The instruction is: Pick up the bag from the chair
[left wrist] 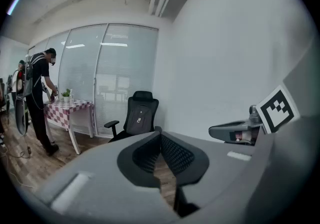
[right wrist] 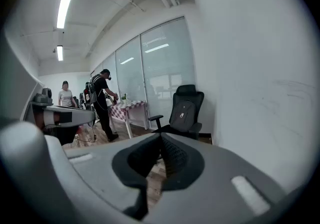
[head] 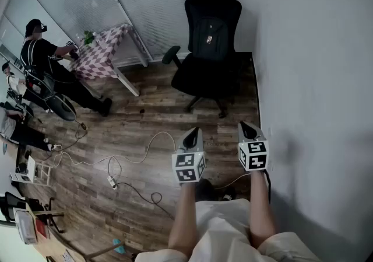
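- Fingers of the left gripper (head: 193, 132) are clenched tight together, empty.
- The right gripper (head: 248, 128) beside it is likewise pressed closed on nothing.
- The dark bag (head: 210, 37) sits upright on the black office chair (head: 201, 78), leaning against its backrest, close to the white wall (head: 315, 51) and well ahead of both grippers.

Your left tongs (head: 194, 131) and right tongs (head: 245, 124) have grey shells and dark, pointed tips, and each carries a white cube (head: 187, 167) printed with black square markers. Their inner pads (left wrist: 175, 154) are black and finely ribbed. You wear a pale cream garment (head: 224, 226).
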